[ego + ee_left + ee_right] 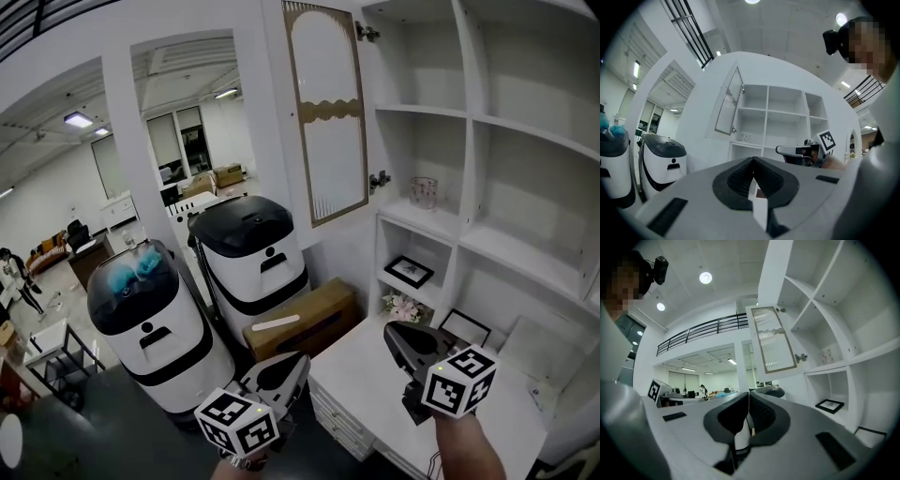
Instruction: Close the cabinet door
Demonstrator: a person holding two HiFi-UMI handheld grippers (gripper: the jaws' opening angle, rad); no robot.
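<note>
Two closed, empty: left gripper (298,362), right gripper (392,334); arched ribbed-glass cabinet door (326,122) hangs open.

Location type: an open-plan lab or test hall, partly staged as a home.

Indicators:
- A white cabinet (466,112) holding framed pictures (409,271), at 2 o'clock.
- Two barrel-shaped white-and-black machines (248,248), at 10 o'clock.
- Ceiling light panels (78,120), desks (89,258) and a person (14,272) beyond, at 9 o'clock.
- A railed upper gallery (703,329) at 12 o'clock.
</note>
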